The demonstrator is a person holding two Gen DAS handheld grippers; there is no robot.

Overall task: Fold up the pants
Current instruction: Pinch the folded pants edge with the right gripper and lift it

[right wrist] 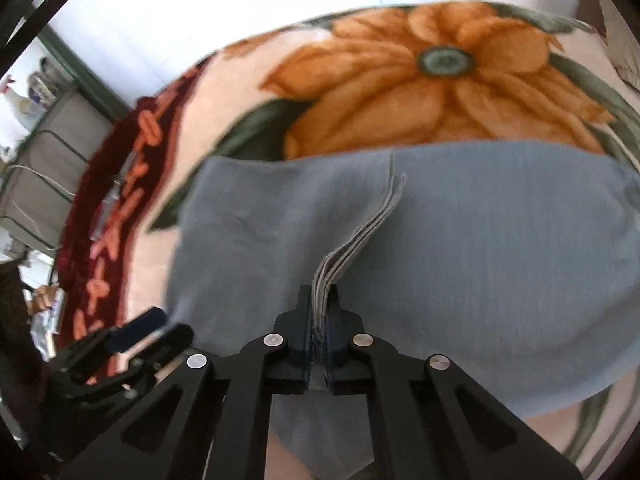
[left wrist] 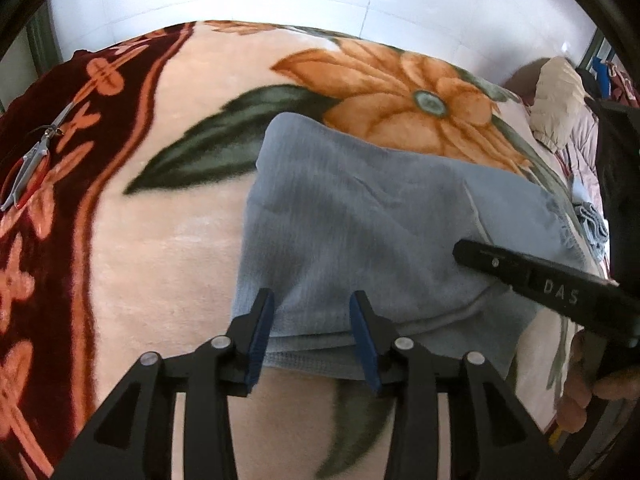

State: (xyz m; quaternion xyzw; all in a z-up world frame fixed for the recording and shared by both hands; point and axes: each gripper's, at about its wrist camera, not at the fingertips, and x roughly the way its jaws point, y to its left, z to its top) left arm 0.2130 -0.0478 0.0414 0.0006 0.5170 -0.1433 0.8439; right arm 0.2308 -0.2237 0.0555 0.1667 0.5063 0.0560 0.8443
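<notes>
The grey-blue pants [left wrist: 360, 232] lie folded on a floral blanket [left wrist: 168, 240]. My left gripper [left wrist: 314, 312] is open at the pants' near left edge, its blue-padded fingers over the cloth with nothing between them. My right gripper [right wrist: 320, 300] is shut on a pinched ridge of the pants [right wrist: 480, 260], with several fabric layers standing up between its fingers. In the left wrist view the right gripper [left wrist: 560, 284] reaches in from the right over the pants. In the right wrist view the left gripper [right wrist: 136, 332] shows at the lower left by the pants' corner.
Scissors with red handles [left wrist: 32, 160] lie on the blanket's dark red border at the far left. A pile of clothes [left wrist: 560, 108] lies at the far right. A metal frame [right wrist: 40, 168] stands beyond the bed's left side.
</notes>
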